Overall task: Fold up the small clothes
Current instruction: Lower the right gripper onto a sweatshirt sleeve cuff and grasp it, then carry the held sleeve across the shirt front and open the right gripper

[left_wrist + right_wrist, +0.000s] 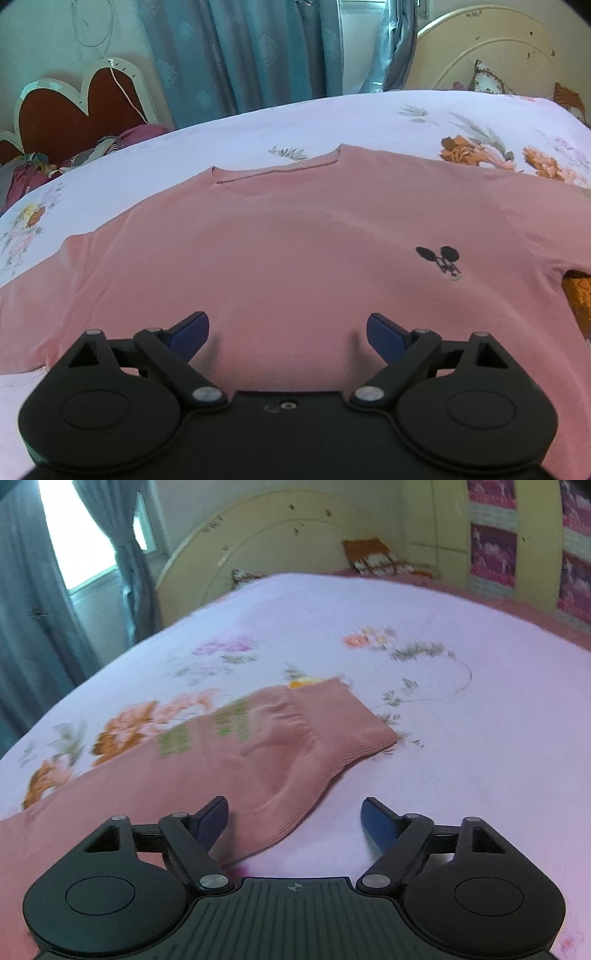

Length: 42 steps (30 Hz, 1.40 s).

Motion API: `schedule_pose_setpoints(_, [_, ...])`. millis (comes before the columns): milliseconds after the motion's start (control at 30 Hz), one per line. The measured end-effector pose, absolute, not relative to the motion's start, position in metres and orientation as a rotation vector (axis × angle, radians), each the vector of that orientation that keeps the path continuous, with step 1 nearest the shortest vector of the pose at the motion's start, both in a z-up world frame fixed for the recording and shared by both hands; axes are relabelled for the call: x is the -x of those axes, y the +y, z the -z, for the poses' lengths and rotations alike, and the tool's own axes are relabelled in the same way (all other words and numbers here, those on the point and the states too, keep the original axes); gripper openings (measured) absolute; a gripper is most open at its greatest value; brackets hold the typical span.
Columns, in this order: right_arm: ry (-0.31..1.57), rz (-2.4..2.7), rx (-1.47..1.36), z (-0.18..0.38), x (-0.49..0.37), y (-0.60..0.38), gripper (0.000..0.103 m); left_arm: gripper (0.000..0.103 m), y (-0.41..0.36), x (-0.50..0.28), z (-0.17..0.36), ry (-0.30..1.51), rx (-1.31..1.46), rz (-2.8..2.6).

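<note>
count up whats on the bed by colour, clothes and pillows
pink: 1, the sweater, whose sleeve shows in the right wrist view
patterned brown and white: 2, pillow and pillow by the headboard
total: 3

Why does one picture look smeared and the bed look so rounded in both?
Right wrist view: motion blur smears the pink sleeve and the flowers on the bedsheet, while the right gripper stays sharp; the window is blown out white. Left wrist view: the pink sweater is crisp, the left gripper casts soft shadows on it. The fisheye lenses bow the bed in both.
</note>
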State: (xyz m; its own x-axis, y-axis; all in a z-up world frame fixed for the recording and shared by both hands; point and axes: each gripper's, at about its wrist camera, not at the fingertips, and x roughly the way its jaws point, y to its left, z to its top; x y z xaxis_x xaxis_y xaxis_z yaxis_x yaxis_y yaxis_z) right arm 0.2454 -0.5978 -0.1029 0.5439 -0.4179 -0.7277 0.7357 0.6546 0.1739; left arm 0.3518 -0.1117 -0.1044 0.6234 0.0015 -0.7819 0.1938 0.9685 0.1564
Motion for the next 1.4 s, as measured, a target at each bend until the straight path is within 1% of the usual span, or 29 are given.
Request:
schedule_pose_setpoints(133, [0.680, 0.720, -0.505, 0.107, -0.254, -0.613, 0.078, 0.089, -0.109, -0.354, 0.106, 0.896, -0.245, 0.091])
schedule_pose_setpoints(167, [0.678, 0.722, -0.499, 0.108, -0.258, -0.616, 0.066, 0.087, -0.107, -0.355, 0.106, 0.900, -0.245, 0.087])
schedule_pose_setpoints(200, [0.683, 0.728, -0.487, 0.109, -0.262, -0.619, 0.048, 0.086, -0.106, -0.356, 0.106, 0.903, -0.244, 0.085])
schedule_pose_setpoints(233, [0.681, 0.735, -0.483, 0.110, -0.265, -0.622, 0.043, 0.084, -0.105, -0.357, 0.107, 0.906, -0.239, 0.085])
schedule_pose_setpoints(367, [0.662, 0.711, -0.509, 0.109, -0.267, -0.634, 0.009, 0.078, -0.103, -0.358, 0.107, 0.916, -0.232, 0.085])
schedule_pose_setpoints(600, [0.580, 0.692, -0.451, 0.083, -0.265, -0.620, 0.009, 0.077, -0.097, -0.361, 0.104, 0.923, -0.214, 0.078])
schedule_pose_setpoints(867, [0.494, 0.542, -0.376, 0.034, -0.295, -0.556, 0.009, 0.077, -0.070, -0.360, 0.095, 0.898, -0.170, 0.058])
schedule_pose_setpoints(1000, [0.460, 0.402, -0.307, 0.010, -0.320, -0.487, 0.009, 0.076, -0.049, -0.360, 0.093, 0.886, -0.146, 0.058])
schedule_pose_setpoints(1167, [0.452, 0.178, -0.230, -0.004, -0.345, -0.366, 0.009, 0.076, -0.013, -0.360, 0.093, 0.880, -0.115, 0.039])
schedule_pose_setpoints(1267, [0.481, 0.050, -0.186, 0.006, -0.357, -0.291, 0.009, 0.076, 0.011, -0.359, 0.092, 0.872, -0.113, 0.013])
schedule_pose_setpoints(1400, [0.583, -0.088, -0.179, 0.041, -0.372, -0.210, 0.009, 0.076, 0.039, -0.359, 0.092, 0.869, -0.099, -0.030])
